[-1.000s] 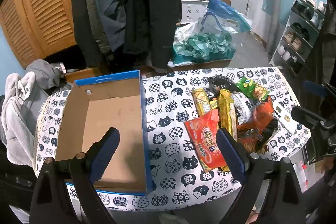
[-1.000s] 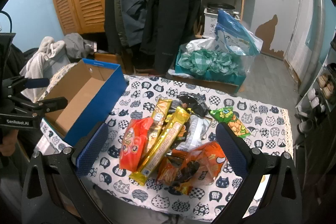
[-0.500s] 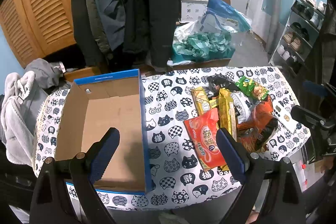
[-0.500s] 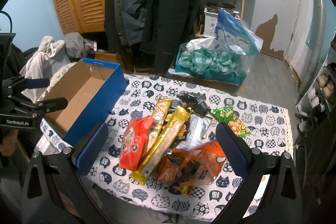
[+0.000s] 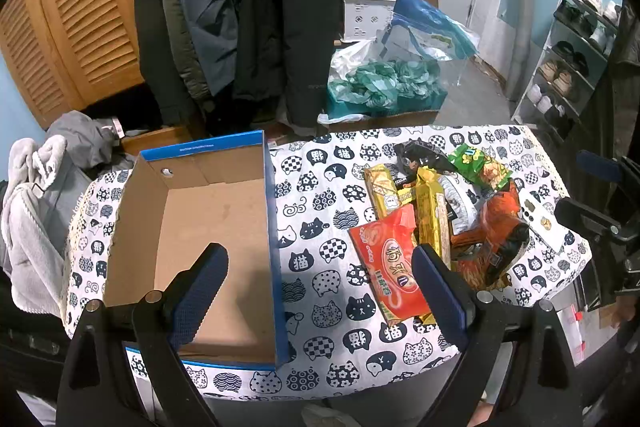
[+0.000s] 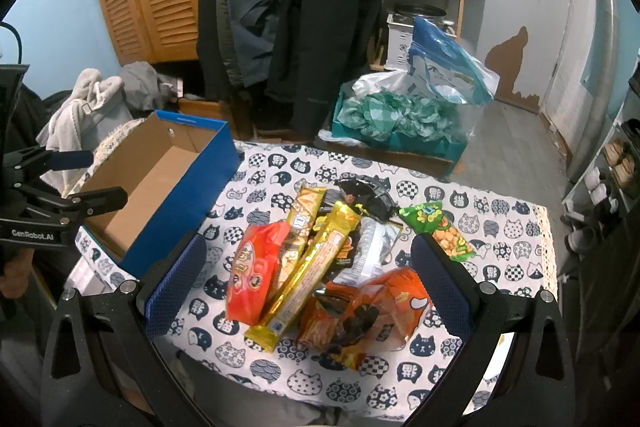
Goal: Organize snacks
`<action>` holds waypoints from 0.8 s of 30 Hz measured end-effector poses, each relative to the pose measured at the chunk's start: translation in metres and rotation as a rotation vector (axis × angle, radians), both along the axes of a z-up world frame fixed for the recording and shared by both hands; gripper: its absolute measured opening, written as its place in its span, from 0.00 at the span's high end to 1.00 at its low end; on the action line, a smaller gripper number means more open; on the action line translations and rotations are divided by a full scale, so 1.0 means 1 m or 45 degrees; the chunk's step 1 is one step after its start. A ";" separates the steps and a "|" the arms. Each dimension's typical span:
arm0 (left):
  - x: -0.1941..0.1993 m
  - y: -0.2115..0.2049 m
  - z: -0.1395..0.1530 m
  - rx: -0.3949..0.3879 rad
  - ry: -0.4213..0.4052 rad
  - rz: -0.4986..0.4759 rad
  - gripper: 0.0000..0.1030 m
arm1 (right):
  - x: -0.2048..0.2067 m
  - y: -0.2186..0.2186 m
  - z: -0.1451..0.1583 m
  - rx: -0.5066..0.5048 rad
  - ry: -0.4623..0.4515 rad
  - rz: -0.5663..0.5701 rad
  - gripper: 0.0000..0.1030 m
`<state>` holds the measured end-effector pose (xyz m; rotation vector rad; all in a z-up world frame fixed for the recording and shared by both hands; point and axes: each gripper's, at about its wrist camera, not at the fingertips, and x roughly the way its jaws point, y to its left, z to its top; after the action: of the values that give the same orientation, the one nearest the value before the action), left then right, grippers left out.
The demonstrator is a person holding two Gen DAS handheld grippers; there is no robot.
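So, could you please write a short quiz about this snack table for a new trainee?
1. True or false: the blue cardboard box already holds a snack.
2. Which packet lies nearest the box? A) red packet B) green peanut packet C) black packet
3. Fill in: the jaws of both the left gripper and the right gripper are ____.

Key: 1 false, the box is empty. 2 A. 3 open, holding nothing.
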<state>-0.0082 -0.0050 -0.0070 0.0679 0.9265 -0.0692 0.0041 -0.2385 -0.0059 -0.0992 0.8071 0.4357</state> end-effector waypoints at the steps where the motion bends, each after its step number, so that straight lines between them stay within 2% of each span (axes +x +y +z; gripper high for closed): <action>1: -0.001 -0.001 0.000 0.002 0.000 -0.002 0.09 | 0.001 0.000 0.000 0.001 0.002 0.002 0.03; 12: -0.001 -0.003 -0.005 -0.013 0.021 -0.006 0.09 | 0.001 -0.010 0.002 -0.007 0.000 -0.033 0.03; 19: 0.008 -0.014 -0.022 -0.014 0.105 -0.027 0.09 | 0.015 -0.030 -0.002 -0.052 0.054 -0.159 0.03; 24: 0.034 -0.019 -0.043 -0.056 0.237 -0.002 0.09 | 0.029 -0.053 -0.019 -0.079 0.154 -0.307 0.03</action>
<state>0.0256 -0.0236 -0.0500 0.0213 1.1103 -0.0983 0.0335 -0.2911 -0.0249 -0.0328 0.9393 0.1900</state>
